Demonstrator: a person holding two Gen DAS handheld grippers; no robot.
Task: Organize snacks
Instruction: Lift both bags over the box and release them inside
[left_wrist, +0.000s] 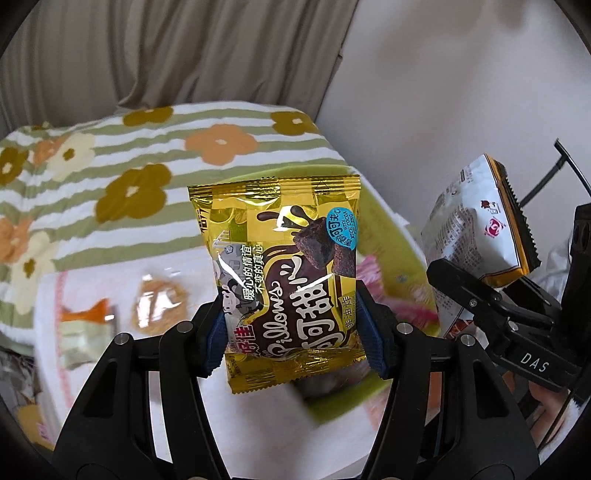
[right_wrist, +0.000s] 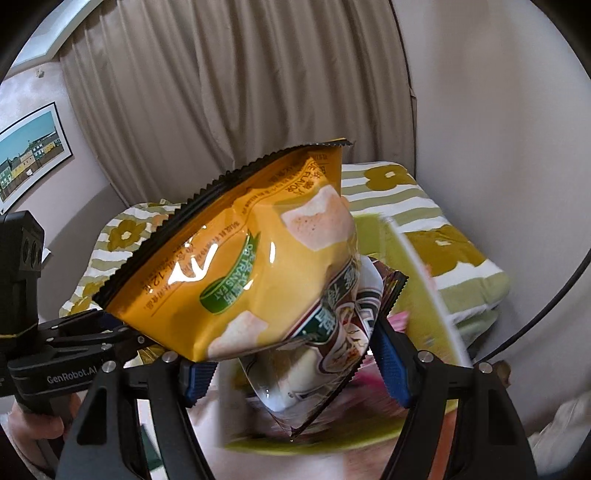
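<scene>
Roughly midway: left gripper (left_wrist: 297, 325) clamped on gold pack (left_wrist: 284, 273), right gripper (right_wrist: 295, 365) clamped on orange bag (right_wrist: 240, 266), both held over green bin (right_wrist: 421, 273), loose snacks (left_wrist: 159, 302) left on table.

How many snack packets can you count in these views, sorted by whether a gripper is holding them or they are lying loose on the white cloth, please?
Held in a gripper: 2, the gold foil cocoa-pillow packet in the left gripper and the orange puffed-snack bag in the right gripper.
Lying loose on the white cloth: 2, blurred, a clear packet of brown snacks and a pale packet with orange print.
Total: 4
</scene>
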